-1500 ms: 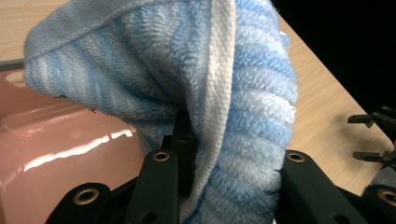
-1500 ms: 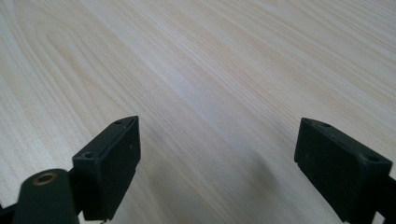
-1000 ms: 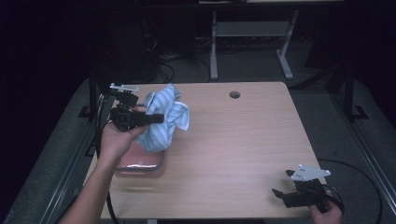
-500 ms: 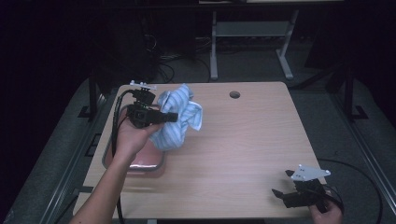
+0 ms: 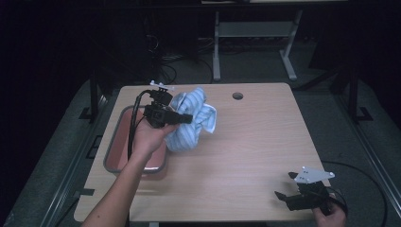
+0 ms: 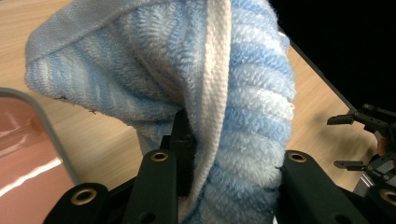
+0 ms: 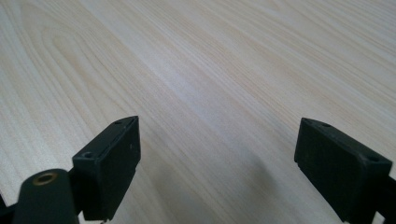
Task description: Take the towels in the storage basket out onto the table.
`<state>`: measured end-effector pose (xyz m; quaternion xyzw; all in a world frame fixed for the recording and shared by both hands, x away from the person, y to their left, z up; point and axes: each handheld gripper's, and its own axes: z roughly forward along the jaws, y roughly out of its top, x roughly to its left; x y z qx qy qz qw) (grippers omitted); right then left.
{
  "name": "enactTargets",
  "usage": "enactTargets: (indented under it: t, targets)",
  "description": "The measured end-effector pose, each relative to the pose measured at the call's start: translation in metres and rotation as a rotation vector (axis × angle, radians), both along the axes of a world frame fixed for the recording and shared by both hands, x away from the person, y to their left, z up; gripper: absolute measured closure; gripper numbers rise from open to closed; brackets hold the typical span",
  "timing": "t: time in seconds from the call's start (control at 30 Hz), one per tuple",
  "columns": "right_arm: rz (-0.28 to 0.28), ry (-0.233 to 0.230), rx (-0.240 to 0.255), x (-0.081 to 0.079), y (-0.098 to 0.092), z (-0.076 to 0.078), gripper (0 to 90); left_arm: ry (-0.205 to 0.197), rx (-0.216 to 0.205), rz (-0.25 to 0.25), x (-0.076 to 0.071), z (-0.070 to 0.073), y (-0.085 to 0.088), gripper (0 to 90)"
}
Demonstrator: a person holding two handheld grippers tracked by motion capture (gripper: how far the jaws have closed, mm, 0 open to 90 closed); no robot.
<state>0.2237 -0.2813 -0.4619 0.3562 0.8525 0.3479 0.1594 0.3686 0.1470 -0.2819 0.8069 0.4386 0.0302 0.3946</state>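
A crumpled blue-and-white striped towel (image 5: 195, 117) hangs just above the wooden table (image 5: 246, 151), right of a pink tray. My left gripper (image 5: 187, 118) is shut on it, held level by a hand that reaches over the tray. In the left gripper view the towel (image 6: 233, 88) bulges between the two black jaws of the left gripper (image 6: 233, 156), which pinch a thick fold. My right gripper (image 5: 283, 185) rests at the table's near right corner. Its jaws stand open over bare wood in the right gripper view (image 7: 217, 154).
A pink tray with a grey rim (image 5: 112, 142) sits at the table's left side, and its corner (image 6: 44, 126) appears in the left gripper view. A round cable hole (image 5: 237, 96) lies near the far edge. Dark floor and a desk frame surround the table.
My left hand has carried the towel rightward, off the tray and toward the table's middle. More of the tray is uncovered. The right gripper has stayed where it was.
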Motion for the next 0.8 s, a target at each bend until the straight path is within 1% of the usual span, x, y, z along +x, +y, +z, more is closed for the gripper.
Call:
enactTargets:
  t: [0.1, 0.17, 0.2, 0.23, 0.27, 0.3, 0.33, 0.37, 0.4, 0.43, 0.5, 0.53, 0.57, 0.6, 0.67, 0.73, 0.77, 0.8]
  targets:
    - [0.005, -0.003, -0.006, 0.000, 0.000, 0.001, 13.8, 0.002, -0.007, -0.003, 0.001, -0.002, -0.005, 69.2]
    - [0.003, -0.006, -0.001, 0.000, 0.001, 0.001, 13.9, 0.009, -0.004, -0.009, 0.003, -0.005, -0.010, 69.2]
    - [0.006, -0.008, 0.000, 0.000, 0.002, 0.001, 13.9, 0.012, 0.005, -0.021, 0.004, -0.006, -0.015, 69.2]
    - [0.006, -0.008, 0.000, 0.000, 0.002, 0.001, 13.9, 0.012, 0.005, -0.021, 0.004, -0.006, -0.015, 69.2]
    - [0.010, -0.011, -0.001, 0.000, 0.002, 0.000, 13.8, 0.015, 0.000, -0.028, 0.006, -0.007, -0.019, 69.2]
    - [0.010, -0.011, -0.001, 0.000, 0.002, 0.000, 13.8, 0.015, 0.000, -0.028, 0.006, -0.007, -0.019, 69.2]
    - [0.005, 0.002, 0.003, -0.001, 0.002, 0.000, 13.8, 0.014, -0.008, -0.030, 0.008, -0.008, -0.024, 69.2]
    - [0.005, 0.002, 0.003, -0.001, 0.002, 0.000, 13.8, 0.014, -0.008, -0.030, 0.008, -0.008, -0.024, 69.2]
    - [0.002, 0.003, 0.006, -0.001, 0.001, 0.000, 13.9, 0.012, -0.018, -0.030, 0.009, -0.009, -0.028, 69.2]
    - [0.002, 0.003, 0.006, -0.001, 0.001, 0.000, 13.9, 0.012, -0.018, -0.030, 0.009, -0.009, -0.028, 69.2]
    - [0.001, -0.001, 0.007, 0.000, -0.002, 0.000, 13.8, 0.019, -0.021, -0.039, 0.012, -0.011, -0.034, 69.2]
    - [-0.006, -0.004, 0.017, 0.001, -0.004, 0.000, 13.9, 0.023, -0.015, -0.043, 0.014, -0.013, -0.038, 69.2]
    - [-0.006, -0.004, 0.017, 0.001, -0.004, 0.000, 13.9, 0.023, -0.015, -0.043, 0.014, -0.013, -0.038, 69.2]
    - [-0.009, -0.001, 0.013, 0.001, -0.006, 0.000, 13.9, 0.025, -0.008, -0.055, 0.017, -0.016, -0.043, 69.2]
    - [-0.014, 0.001, 0.012, 0.001, -0.007, 0.000, 13.8, 0.028, -0.011, -0.053, 0.019, -0.018, -0.047, 69.2]
    - [-0.029, 0.005, 0.026, 0.001, -0.009, 0.000, 13.8, 0.040, -0.014, -0.059, 0.023, -0.024, -0.056, 69.2]
    - [-0.029, 0.005, 0.026, 0.001, -0.009, 0.000, 13.8, 0.040, -0.014, -0.059, 0.023, -0.024, -0.056, 69.2]
    - [-0.026, -0.003, 0.027, 0.002, -0.009, -0.001, 13.8, 0.047, -0.007, -0.068, 0.026, -0.027, -0.059, 69.2]
